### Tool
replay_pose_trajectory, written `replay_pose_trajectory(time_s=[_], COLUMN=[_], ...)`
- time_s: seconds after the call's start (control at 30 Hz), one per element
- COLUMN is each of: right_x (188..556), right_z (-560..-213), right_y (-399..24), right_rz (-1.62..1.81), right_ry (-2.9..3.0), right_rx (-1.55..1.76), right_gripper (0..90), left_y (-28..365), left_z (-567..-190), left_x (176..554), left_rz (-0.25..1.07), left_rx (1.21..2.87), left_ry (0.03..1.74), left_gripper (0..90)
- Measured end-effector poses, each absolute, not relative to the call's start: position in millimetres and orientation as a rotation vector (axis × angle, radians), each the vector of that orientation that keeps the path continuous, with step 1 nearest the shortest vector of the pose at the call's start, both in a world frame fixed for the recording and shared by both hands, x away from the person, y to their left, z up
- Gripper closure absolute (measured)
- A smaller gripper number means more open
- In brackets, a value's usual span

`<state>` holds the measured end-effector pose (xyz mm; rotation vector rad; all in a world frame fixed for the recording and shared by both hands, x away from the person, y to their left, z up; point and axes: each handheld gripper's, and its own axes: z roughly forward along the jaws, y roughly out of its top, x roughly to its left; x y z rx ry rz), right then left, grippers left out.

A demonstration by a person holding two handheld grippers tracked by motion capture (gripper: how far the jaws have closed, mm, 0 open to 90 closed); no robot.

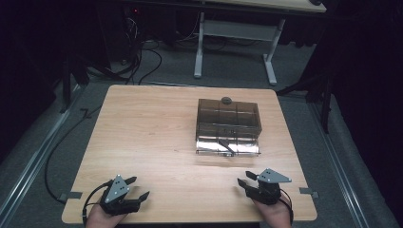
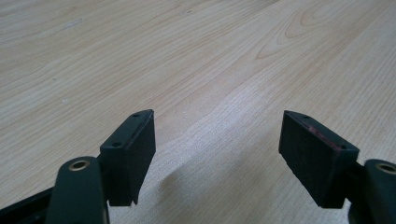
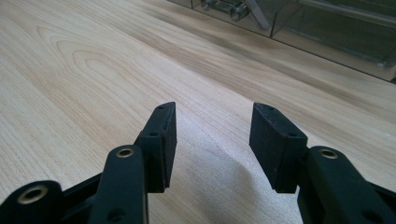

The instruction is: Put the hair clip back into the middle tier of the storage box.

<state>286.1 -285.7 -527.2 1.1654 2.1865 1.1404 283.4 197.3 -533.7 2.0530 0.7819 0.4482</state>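
A smoky see-through plastic box (image 1: 228, 118) stands right of centre on the wooden table (image 1: 147, 133). It has a dark knob (image 1: 226, 100) on top and a clear front flap (image 1: 228, 146) with a dark latch lying toward me. My left gripper (image 1: 138, 186) rests at the near left edge, open, with bare wood between its jaws (image 2: 217, 121). My right gripper (image 1: 245, 178) sits at the near right, in front of the box, open and holding nothing (image 3: 214, 109). The box's lower edge (image 3: 327, 32) lies beyond it.
Grey tape marks sit at the table's near left edge (image 1: 70, 195) and near right edge (image 1: 309, 191). Behind the table are a white desk frame (image 1: 235, 45) and cables (image 1: 142, 61) on the floor. Bare wood spreads across the table's left half.
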Motion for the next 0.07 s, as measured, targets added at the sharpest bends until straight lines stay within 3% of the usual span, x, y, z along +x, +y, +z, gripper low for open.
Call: replay_pose_trajectory(time_s=[0.07], right_x=[286.6], right_z=[-527.4], right_y=[-284.8], right_rz=[1.134], right_ry=[2.188], right_rx=[1.16], right_gripper=[52.3], left_y=[197.5], left_z=[-533.7], left_x=[282.8], left_rz=[0.447], left_rx=[2.051], left_ry=[0.781], left_gripper=[27.7])
